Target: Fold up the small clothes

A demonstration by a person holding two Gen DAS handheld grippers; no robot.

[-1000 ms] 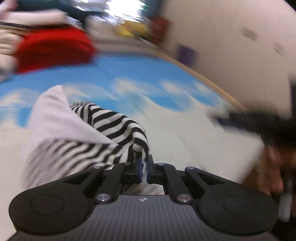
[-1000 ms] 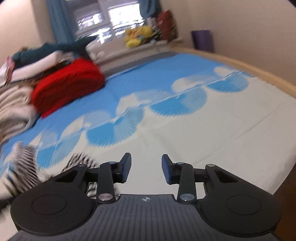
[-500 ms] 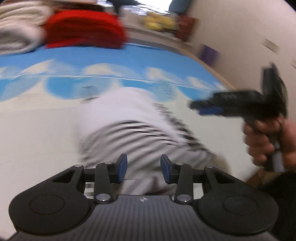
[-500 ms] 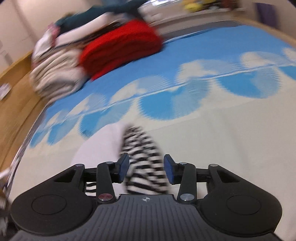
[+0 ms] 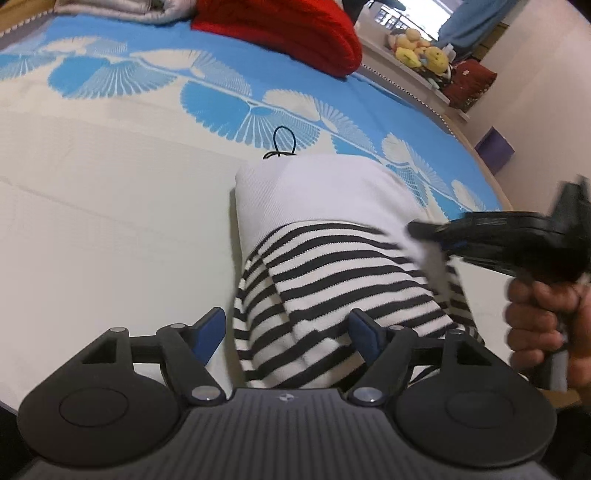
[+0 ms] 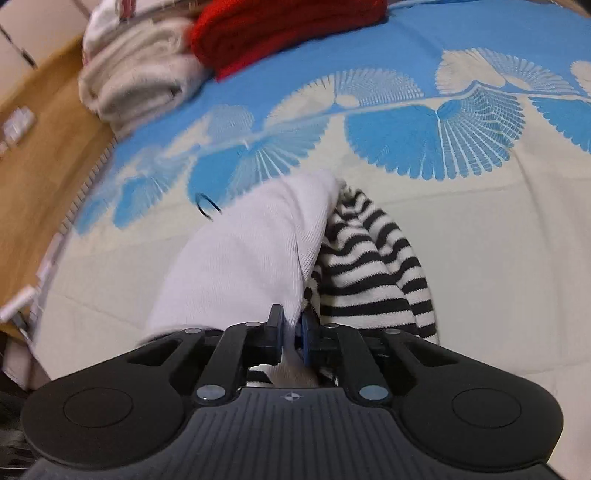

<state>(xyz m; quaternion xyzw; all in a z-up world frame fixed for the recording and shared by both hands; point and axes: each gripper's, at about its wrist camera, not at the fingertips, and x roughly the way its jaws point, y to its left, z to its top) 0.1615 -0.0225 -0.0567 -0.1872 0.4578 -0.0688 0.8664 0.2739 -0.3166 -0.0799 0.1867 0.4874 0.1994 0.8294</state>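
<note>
A small garment, plain white on one part [image 5: 325, 192] and black-and-white striped on the other [image 5: 332, 280], lies bunched on the bed. My left gripper [image 5: 286, 330] is open, its jaws on either side of the striped end. My right gripper [image 6: 291, 326] is shut on the white edge of the garment [image 6: 255, 258]; the striped part [image 6: 373, 266] lies to its right. In the left wrist view the right gripper [image 5: 428, 230] reaches in from the right, pinching the white fabric.
The bed cover [image 5: 110, 221] is cream with a blue fan pattern. A black hair tie [image 5: 282, 142] lies just beyond the garment. A folded red knit [image 5: 288, 29] and pale folded clothes [image 6: 140, 85] sit at the far side. A wooden floor [image 6: 40, 155] lies left of the bed.
My right gripper went from open to shut on the garment's white edge. My left gripper let go of the striped cloth a second ago and has opened wider around it.
</note>
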